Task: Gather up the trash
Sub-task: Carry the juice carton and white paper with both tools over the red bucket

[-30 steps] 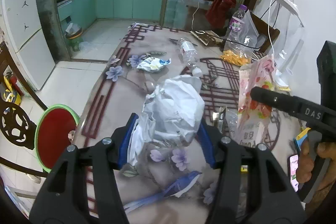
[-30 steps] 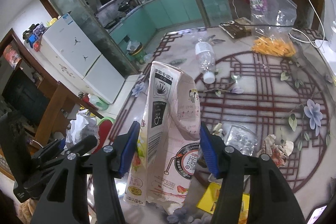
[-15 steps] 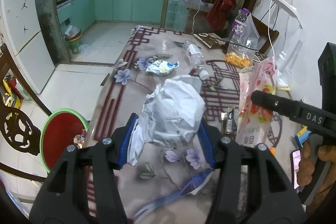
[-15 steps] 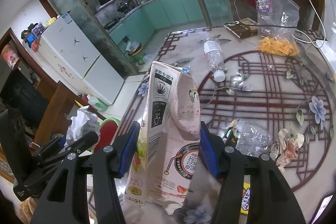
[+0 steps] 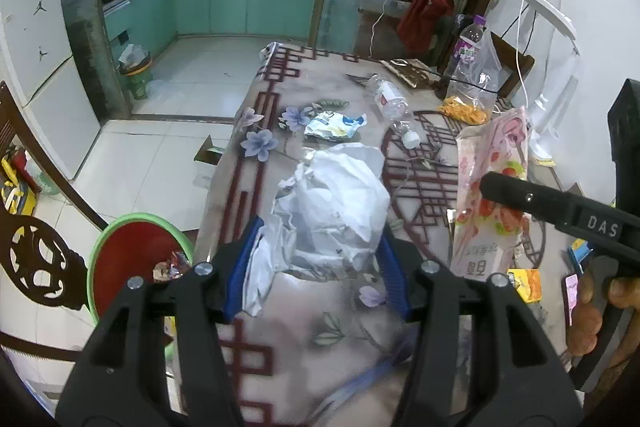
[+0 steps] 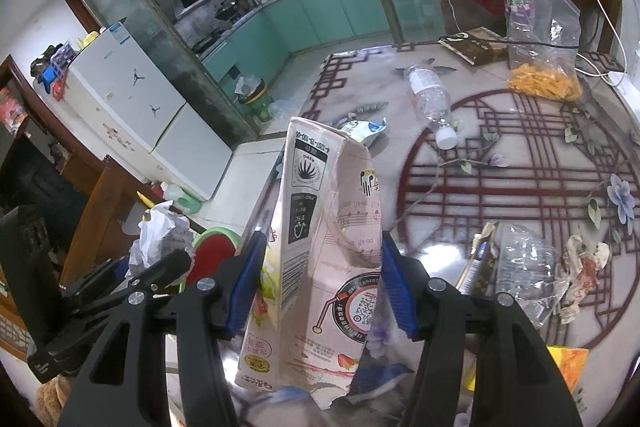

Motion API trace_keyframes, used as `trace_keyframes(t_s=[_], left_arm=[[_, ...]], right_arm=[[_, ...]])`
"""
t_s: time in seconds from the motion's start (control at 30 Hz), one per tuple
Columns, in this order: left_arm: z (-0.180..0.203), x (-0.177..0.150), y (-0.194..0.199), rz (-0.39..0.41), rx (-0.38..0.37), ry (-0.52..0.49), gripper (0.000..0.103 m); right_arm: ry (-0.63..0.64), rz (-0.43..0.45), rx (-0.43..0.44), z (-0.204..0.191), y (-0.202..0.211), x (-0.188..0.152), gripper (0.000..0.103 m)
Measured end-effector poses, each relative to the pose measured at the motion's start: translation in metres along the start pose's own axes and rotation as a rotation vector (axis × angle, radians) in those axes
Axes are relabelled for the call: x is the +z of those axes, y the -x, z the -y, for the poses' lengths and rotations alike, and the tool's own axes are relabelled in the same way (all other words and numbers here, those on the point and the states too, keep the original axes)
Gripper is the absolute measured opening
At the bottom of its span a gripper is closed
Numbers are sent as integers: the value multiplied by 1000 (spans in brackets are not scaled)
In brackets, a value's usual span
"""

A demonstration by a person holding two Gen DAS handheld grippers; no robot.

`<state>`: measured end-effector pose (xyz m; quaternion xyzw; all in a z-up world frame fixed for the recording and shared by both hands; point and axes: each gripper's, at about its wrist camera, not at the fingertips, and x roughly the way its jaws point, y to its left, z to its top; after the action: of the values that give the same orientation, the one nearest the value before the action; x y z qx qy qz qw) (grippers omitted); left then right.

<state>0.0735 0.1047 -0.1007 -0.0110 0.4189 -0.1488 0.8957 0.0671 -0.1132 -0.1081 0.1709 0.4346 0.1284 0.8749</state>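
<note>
Down at the counter's left edge stands a red bin (image 5: 132,259) with a green rim. The left gripper (image 5: 316,259) is clamped on a crumpled white paper wad (image 5: 336,211), held above the counter (image 5: 320,87). To its right, the right gripper (image 6: 320,291) grasps a pink milk carton (image 6: 320,251), its long axis upright, tilted slightly. Farther back, a clear plastic bottle (image 6: 430,99) lies flat, cap pointing toward the grippers.
</note>
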Motion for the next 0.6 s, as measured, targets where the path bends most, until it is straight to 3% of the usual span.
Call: trace_keyframes(t_s=[0.3,0.6], left_arm=[[-23,3,-4,-11,-30,-17,53],[-54,1,-3,-20,-10,10,53]], right_arm=[[-16,-1,-25,-21,-13,-1,55],[1,-14,-25,-45,-28,-3,55]])
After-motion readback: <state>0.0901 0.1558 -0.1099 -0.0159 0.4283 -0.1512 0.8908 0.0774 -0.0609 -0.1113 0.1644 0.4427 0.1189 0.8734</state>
